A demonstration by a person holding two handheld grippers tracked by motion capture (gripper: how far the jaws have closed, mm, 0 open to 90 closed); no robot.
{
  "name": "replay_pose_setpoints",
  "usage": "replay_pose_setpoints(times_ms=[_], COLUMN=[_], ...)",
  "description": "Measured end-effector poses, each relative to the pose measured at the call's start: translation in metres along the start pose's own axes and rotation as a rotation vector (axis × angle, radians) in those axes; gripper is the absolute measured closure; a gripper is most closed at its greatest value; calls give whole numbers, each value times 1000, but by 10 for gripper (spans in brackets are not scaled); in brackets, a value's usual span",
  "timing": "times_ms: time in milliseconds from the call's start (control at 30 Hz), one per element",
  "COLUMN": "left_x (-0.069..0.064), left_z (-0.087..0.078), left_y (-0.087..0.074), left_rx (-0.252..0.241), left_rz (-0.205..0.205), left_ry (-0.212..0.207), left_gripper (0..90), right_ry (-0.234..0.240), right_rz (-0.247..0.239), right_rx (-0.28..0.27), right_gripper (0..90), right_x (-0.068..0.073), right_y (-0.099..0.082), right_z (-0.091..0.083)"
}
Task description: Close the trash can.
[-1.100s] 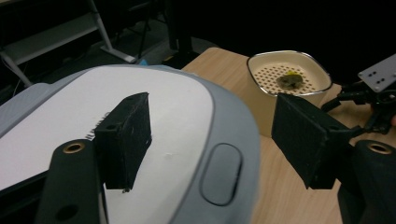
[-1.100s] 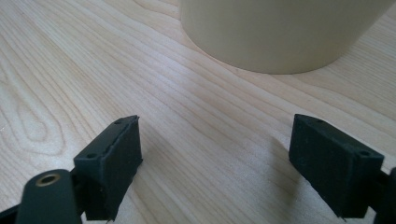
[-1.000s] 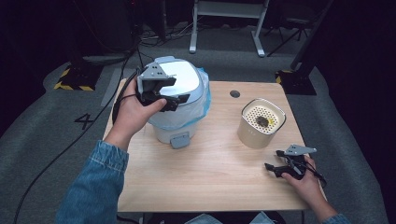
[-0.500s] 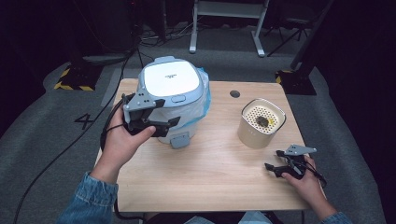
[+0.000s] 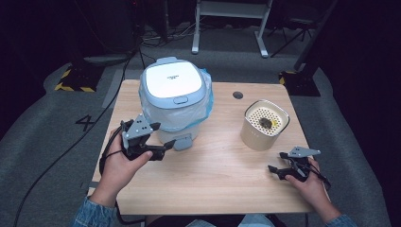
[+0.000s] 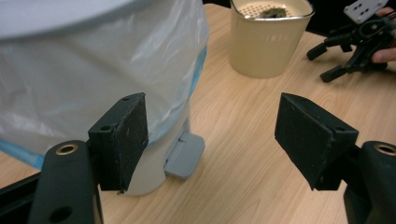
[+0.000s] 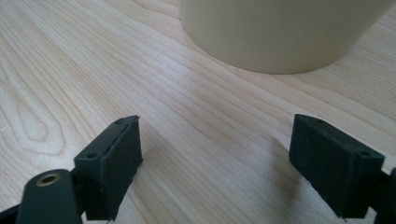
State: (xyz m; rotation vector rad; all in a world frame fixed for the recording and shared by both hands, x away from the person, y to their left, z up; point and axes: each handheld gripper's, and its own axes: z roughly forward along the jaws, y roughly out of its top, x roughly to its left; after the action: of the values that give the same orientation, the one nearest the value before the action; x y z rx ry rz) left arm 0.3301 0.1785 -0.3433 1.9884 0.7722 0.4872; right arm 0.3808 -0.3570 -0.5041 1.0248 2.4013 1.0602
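Left gripper (image 5: pixel 163 150) low at the bin's (image 5: pixel 175 101) front, jaws wide apart, nothing between them; grey pedal (image 6: pixel 185 155) just beyond its near jaw. Bin stands at the table's (image 5: pixel 222 184) back left, lid down. Right gripper (image 5: pixel 279 169) rests near the cream container (image 5: pixel 264 124), jaws wide, empty.

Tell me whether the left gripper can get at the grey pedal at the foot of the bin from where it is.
Probably yes. The left gripper is open, low beside the grey pedal of the bin, with bare table between them and nothing blocking.
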Motion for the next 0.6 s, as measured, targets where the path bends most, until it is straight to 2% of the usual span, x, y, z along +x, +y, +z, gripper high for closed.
replay_pose_setpoints(times_ms=[133, 167, 200, 333, 600], left_x=[0, 0, 0, 1, 1], left_z=[6, 6, 10, 16, 28], left_y=[-19, -19, -29, -46, -72], left_rx=[11, 11, 15, 24, 45], left_rz=[-6, -6, -10, -23, -44], left_ry=[5, 5, 8, 13, 16], left_gripper=[259, 257, 256, 255, 248], right_ry=[0, 0, 0, 0, 0], right_rz=[0, -1, -1, 0, 0], right_rx=[0, 0, 0, 0, 0], right_gripper=[173, 173, 173, 173, 173], right_x=[0, 0, 0, 0, 0], right_y=[0, 0, 0, 0, 0], right_z=[0, 0, 0, 0, 0])
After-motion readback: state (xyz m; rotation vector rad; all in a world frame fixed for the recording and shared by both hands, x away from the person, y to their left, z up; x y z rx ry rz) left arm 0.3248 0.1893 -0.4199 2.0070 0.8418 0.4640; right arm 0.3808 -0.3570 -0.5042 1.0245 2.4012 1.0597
